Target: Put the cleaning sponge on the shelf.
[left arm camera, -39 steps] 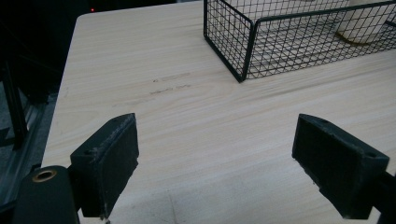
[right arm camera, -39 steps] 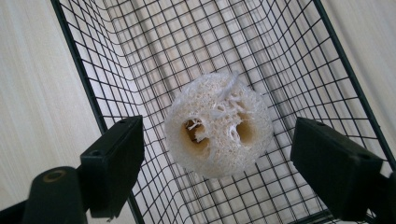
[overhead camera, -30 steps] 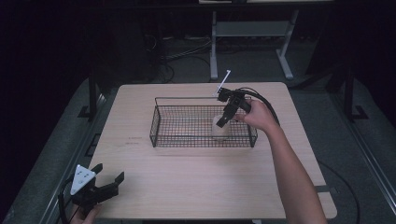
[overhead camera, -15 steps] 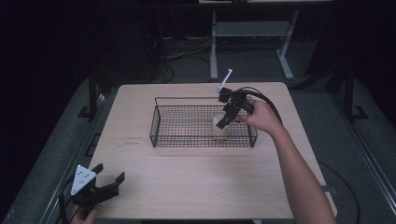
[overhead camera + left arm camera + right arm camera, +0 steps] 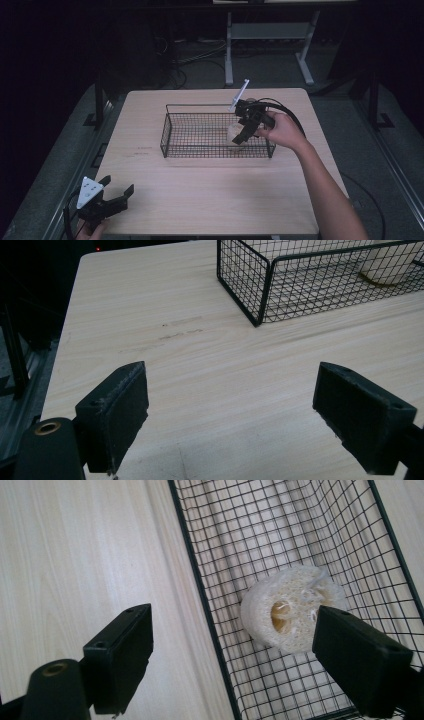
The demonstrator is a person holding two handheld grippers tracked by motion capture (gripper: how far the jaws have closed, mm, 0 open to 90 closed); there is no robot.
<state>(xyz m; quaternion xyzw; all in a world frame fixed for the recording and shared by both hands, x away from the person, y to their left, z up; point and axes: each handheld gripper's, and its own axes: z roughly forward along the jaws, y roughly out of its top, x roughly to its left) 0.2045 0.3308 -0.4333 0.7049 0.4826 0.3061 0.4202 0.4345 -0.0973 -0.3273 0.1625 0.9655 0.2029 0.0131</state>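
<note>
A pale round loofah sponge [image 5: 233, 136] lies inside the black wire basket [image 5: 170, 131], at its right end. My right gripper [image 5: 246, 129] hangs over that end, tilted downward, and stands open. In the right gripper view the loofah [image 5: 290, 607] rests on the basket floor [image 5: 260, 535] just inside the right jaw, with nothing held. My left gripper [image 5: 114, 194] stands open at the table's near left corner, its jaws wide apart over bare wood. In the left gripper view the basket [image 5: 260, 290] and loofah [image 5: 385, 267] are far ahead.
The light wooden table [image 5: 210, 200] has free room in front of and to the left of the basket. A black cable [image 5: 287, 112] loops from the right gripper. Beyond the table, a white stand [image 5: 270, 32] and floor cables sit in the dark.
</note>
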